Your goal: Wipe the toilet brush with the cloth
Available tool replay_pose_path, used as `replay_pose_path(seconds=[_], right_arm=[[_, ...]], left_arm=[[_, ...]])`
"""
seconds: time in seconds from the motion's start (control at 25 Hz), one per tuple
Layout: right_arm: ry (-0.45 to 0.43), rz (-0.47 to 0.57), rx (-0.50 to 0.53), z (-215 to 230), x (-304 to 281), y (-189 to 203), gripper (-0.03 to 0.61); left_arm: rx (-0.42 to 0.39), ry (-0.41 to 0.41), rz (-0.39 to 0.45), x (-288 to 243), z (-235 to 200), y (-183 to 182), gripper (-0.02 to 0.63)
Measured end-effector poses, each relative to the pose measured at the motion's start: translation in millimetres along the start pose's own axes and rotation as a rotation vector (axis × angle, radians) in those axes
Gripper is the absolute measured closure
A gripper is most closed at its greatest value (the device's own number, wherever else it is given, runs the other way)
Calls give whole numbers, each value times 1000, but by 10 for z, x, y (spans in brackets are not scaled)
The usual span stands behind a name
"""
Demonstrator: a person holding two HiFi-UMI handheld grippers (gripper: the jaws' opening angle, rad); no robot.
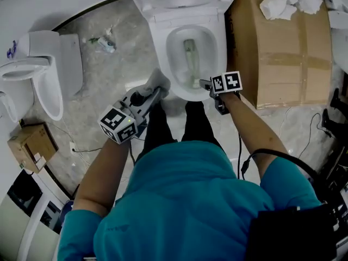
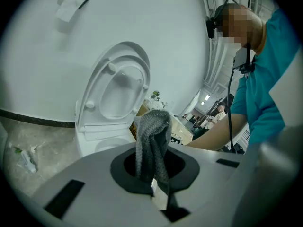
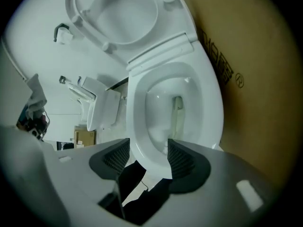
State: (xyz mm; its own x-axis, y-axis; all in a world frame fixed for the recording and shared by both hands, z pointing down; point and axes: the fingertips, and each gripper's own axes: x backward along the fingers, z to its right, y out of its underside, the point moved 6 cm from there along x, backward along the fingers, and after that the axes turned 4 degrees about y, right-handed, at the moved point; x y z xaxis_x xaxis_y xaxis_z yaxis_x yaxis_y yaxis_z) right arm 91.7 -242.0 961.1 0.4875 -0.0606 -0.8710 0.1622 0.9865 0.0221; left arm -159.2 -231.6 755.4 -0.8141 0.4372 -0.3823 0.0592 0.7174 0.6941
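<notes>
The toilet brush (image 1: 190,58) lies inside the white toilet bowl (image 1: 163,42), its pale handle running along the bowl; in the right gripper view the brush (image 3: 177,113) shows just past the near rim. My left gripper (image 1: 156,91) hangs at the bowl's front left, shut on a grey knitted cloth (image 1: 157,81). In the left gripper view the cloth (image 2: 152,138) stands up out of the jaws. My right gripper (image 1: 206,85) is at the bowl's front right edge, open (image 3: 147,157), with the near rim (image 3: 137,145) seen in the gap and nothing gripped.
A big cardboard box (image 1: 283,53) stands tight against the toilet's right side, with crumpled paper (image 1: 283,4) on top. Another white fixture (image 1: 43,69) and a small box (image 1: 30,145) are at the left. Litter (image 1: 103,43) lies on the floor; cables (image 1: 321,125) trail at the right.
</notes>
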Motion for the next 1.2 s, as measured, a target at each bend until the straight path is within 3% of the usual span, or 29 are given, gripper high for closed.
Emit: replay_pose_path(seconds=[0.28,0.48,0.72,0.92,1.0,1.04,1.2], right_arm=[[133,-74,28,133,-1072,176,293],[282,-147,45,334,-1558,188,275],[393,-360,59,398,-1977,135,258],[408,-567,44,490,-2214,264,261],[411,-632,58,502,-2290,329,299],[415,-650,67,502,-2314,352,348],[388,-630,104,480,-2325,328,373]], left_arm=[[30,14,-57,-111,-603,549,592],[65,13,-36,-70,-838,779,592],[104,15,-54,42,-929,944,592],[101,34,-43,168,-965,1006,592],[107,27,-42,227,-1000,1022,592],[111,23,-41,256,-1015,1031,592],[120,14,-36,323,-1061,1082,592]])
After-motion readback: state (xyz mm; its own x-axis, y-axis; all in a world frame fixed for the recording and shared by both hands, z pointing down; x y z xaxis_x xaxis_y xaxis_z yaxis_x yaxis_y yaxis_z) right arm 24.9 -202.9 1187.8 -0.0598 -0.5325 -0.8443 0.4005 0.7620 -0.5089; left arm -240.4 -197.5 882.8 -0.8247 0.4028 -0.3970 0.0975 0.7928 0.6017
